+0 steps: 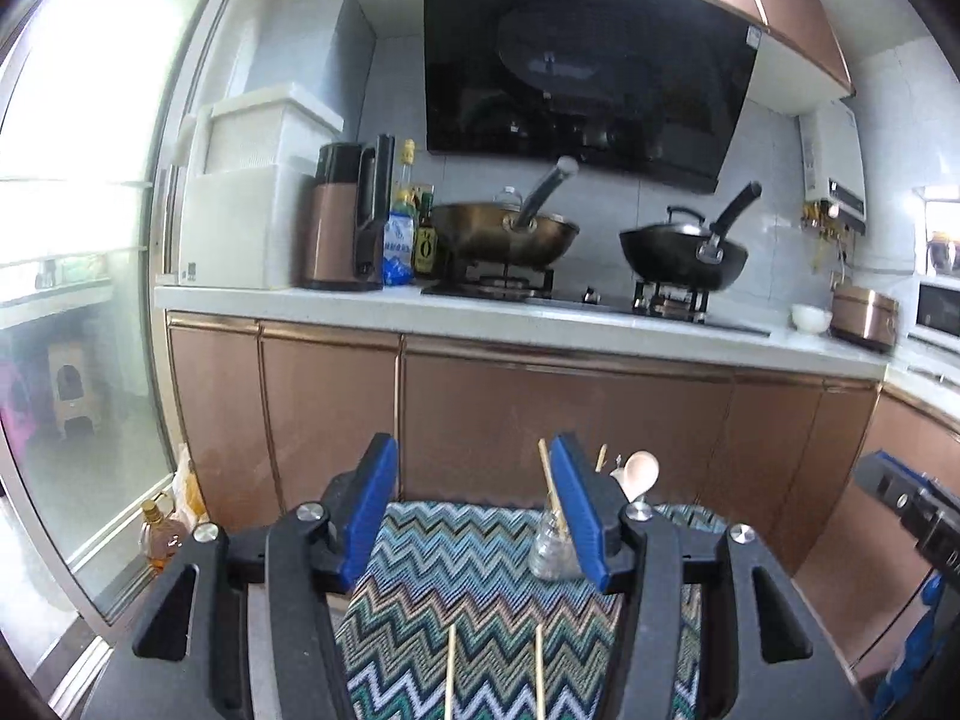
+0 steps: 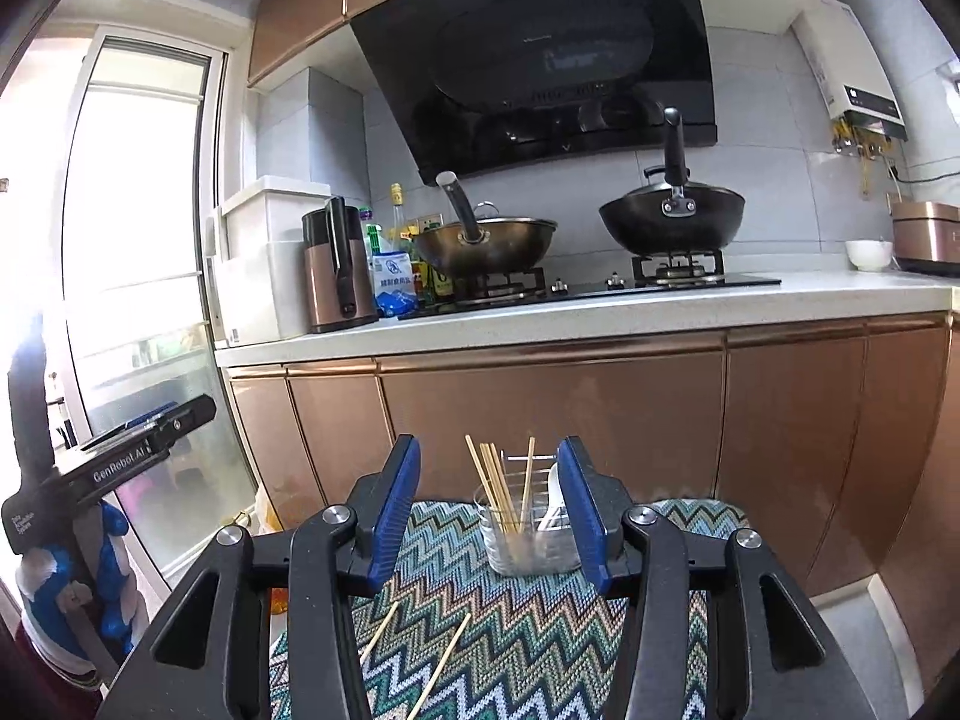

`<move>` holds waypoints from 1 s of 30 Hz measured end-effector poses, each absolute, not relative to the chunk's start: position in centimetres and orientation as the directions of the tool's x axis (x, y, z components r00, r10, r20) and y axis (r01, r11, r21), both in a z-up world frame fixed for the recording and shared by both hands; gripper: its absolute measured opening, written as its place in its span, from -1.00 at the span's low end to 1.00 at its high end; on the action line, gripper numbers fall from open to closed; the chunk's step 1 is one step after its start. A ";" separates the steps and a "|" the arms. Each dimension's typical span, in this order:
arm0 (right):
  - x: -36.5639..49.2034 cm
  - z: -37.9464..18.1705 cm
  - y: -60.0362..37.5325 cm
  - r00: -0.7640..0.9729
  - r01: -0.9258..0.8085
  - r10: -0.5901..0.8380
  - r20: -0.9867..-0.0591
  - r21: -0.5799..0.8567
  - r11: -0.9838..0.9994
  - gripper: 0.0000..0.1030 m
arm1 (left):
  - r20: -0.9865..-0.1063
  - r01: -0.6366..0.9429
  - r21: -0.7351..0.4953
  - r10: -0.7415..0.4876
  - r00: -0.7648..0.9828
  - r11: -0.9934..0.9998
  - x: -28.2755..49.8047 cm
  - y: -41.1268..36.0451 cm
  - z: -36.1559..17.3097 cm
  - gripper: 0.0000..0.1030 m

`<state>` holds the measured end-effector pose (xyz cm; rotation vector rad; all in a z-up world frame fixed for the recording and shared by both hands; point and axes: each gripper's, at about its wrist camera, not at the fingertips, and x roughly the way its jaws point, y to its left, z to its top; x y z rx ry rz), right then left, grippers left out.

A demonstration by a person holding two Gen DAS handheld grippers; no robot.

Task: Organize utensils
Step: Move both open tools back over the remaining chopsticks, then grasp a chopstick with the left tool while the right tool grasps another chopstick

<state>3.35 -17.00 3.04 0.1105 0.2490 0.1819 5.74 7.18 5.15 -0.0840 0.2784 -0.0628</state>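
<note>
Down low in both views, we hold our left tongs (image 1: 474,504) and right tongs (image 2: 489,507) spread, nothing between the blue pads (image 1: 373,504), over a zigzag-patterned mat (image 1: 474,588). The mat's far edge meets a gap in front of the copper cabinet doors (image 1: 540,414), and the patterned cloth between the fingers is mostly bare, so the middle of each frame has free room.

Both tongs point forward and slightly downward toward the cabinets. At the left edge of the right wrist view we see the other gripper body held level by a blue-and-white gloved hand (image 2: 90,570).

A clear glass holder (image 2: 522,531) stands upright near the mat's far edge, just left of the right tongs' right pad; several wooden chopsticks (image 2: 495,489) lean inside it. In the left wrist view a white spoon (image 1: 641,471) shows above the right pad. Two loose chopsticks (image 2: 414,651) lie on the mat at the bottom centre, apart from each other and well short of the holder.

Beyond, a white counter (image 1: 510,321) carries a stove with a bronze wok (image 1: 504,234) and a black wok (image 1: 684,255), under a black range hood (image 1: 588,66). A glass door (image 1: 78,240) fills the left side.
</note>
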 end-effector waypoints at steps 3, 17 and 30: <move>3.6 2.4 -17.2 0.947 -0.162 0.194 -0.255 0.140 0.977 -0.08 | -0.304 0.047 -0.082 -0.070 0.950 0.996 6.2 7.4 4.2 -0.01; 8.1 -2.4 -15.9 0.864 -0.198 0.259 -0.431 0.183 0.963 -0.15 | -0.531 0.054 -0.129 -0.115 0.839 0.990 11.1 9.3 -1.2 -0.01; 13.6 -8.6 -13.7 0.727 -0.222 0.313 -0.611 0.222 0.950 -0.19 | -0.760 0.103 -0.214 -0.231 0.608 0.972 17.3 9.1 -10.1 -0.01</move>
